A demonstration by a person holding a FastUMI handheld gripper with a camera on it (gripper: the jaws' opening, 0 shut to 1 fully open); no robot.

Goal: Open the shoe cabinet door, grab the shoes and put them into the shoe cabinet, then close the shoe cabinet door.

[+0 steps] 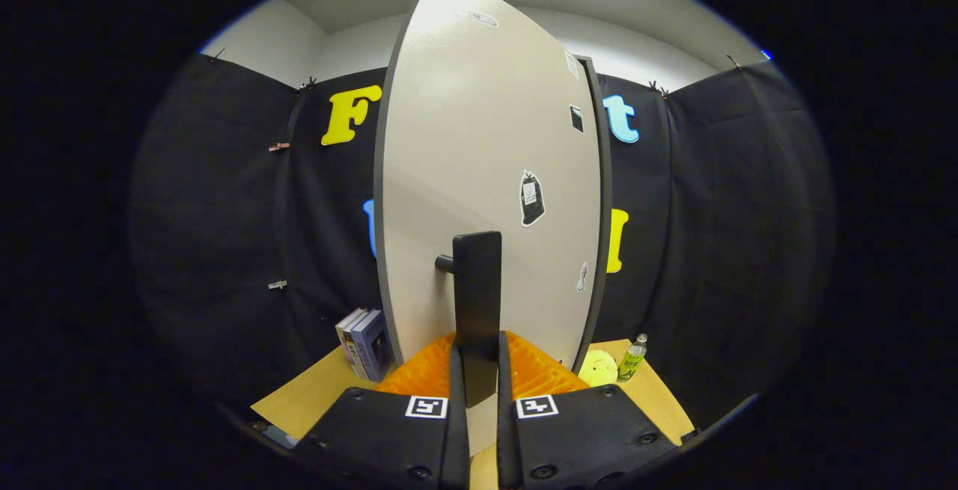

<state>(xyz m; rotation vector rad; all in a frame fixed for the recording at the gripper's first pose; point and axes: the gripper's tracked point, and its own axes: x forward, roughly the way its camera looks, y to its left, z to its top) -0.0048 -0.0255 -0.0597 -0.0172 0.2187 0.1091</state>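
fingers (477, 370) clamping flat bar handle (477, 303), smooth door (486, 176)

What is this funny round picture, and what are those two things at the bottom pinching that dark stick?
The camera rides on a hand-held gripper, a tool a person carries that pinches things with two fingers. It looks forward along those fingers, so you see them at the bottom. The lens bends everything, which makes the picture round.

The big pale board is the shoe cabinet door, seen close up. The dark stick is its handle. It sits between the two fingers, which are closed on it, ready to swing the door.

Behind, on the wooden table, some books stand beside the door on one side. On the other side are a small bottle and a round yellow thing. The door carries a few stickers.
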